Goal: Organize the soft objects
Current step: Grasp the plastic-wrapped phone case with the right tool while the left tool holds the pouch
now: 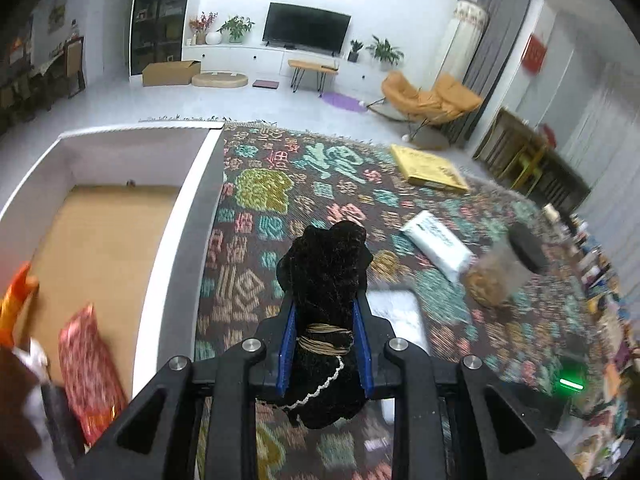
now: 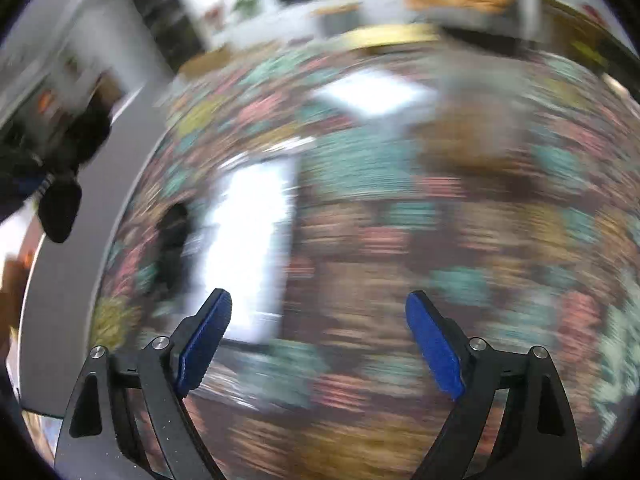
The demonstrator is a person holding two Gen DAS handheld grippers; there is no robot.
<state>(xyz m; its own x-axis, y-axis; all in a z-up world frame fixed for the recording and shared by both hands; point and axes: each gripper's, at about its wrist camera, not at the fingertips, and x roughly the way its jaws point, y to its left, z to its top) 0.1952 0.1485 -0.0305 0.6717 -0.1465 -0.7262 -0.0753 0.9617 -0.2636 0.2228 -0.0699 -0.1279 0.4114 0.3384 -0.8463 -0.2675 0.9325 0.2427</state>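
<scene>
My left gripper (image 1: 324, 300) is shut on a black velvet pouch (image 1: 326, 280) tied with tan cord. It holds the pouch above the patterned rug (image 1: 280, 184), just right of a white storage box (image 1: 200, 200) with a tan floor. The box holds a red patterned packet (image 1: 90, 364) and an orange item (image 1: 16, 300). My right gripper (image 2: 318, 300) is open and empty above the rug (image 2: 400, 240); this view is heavily blurred. The pouch and left gripper show dimly at its left edge (image 2: 76, 152).
On the rug lie a white soft pack (image 1: 436, 244), a jar with a black lid (image 1: 504, 268), a yellow flat box (image 1: 430, 168) and a white sheet (image 1: 394, 316). Clutter lines the right edge. A white patch (image 2: 244, 252) lies ahead of my right gripper.
</scene>
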